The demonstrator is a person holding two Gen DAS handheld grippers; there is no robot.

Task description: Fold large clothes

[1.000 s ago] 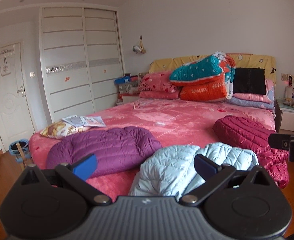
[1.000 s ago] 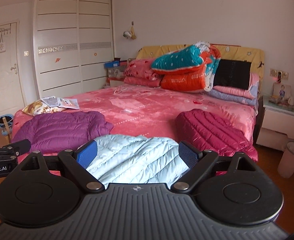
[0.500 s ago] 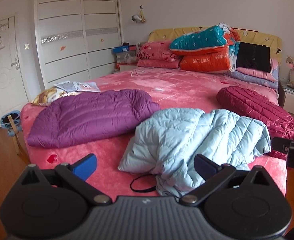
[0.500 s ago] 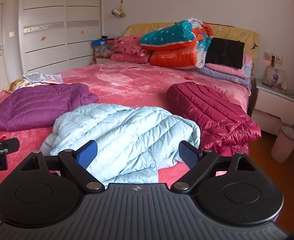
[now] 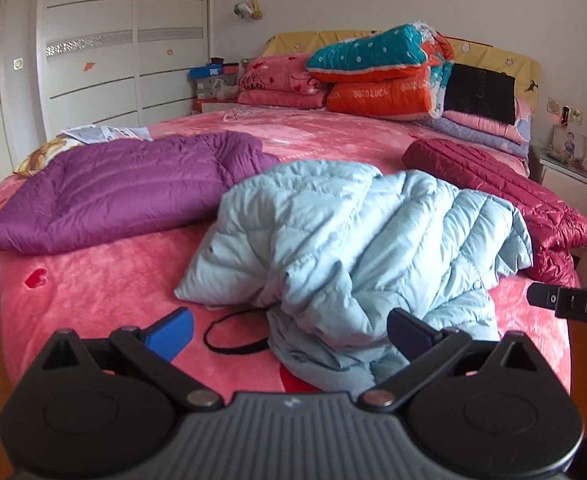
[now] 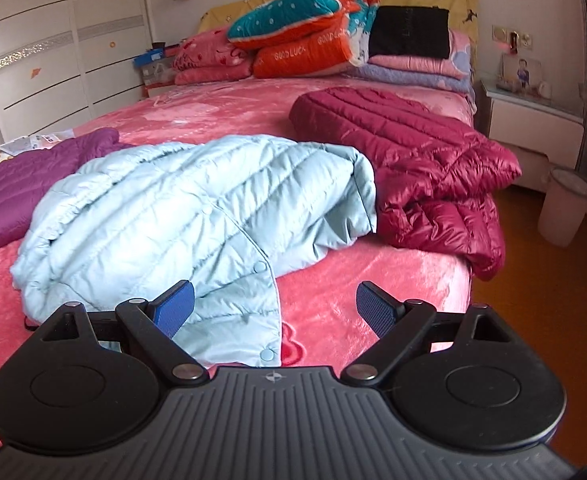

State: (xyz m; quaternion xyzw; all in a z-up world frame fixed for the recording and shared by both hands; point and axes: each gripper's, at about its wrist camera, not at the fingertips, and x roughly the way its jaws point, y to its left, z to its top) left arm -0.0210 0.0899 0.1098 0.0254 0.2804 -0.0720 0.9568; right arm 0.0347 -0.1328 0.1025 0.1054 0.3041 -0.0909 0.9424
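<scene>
A crumpled light blue jacket (image 5: pixel 345 240) is spread at the foot edge of the bed (image 5: pixel 93 280), between a purple jacket (image 5: pixel 125 192) toward the left edge and a maroon jacket (image 6: pixel 413 152) draped over the right corner. Bare pink cover is seen around the hem. The left gripper (image 5: pixel 289 330) and right gripper (image 6: pixel 273 306) are held wide apart, empty, above the near edge.

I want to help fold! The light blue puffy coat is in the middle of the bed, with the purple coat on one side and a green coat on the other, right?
Almost. The light blue coat is in the middle with the purple coat on one side, but the other coat is dark red, not green. The right wrist view shows it clearly.
</scene>
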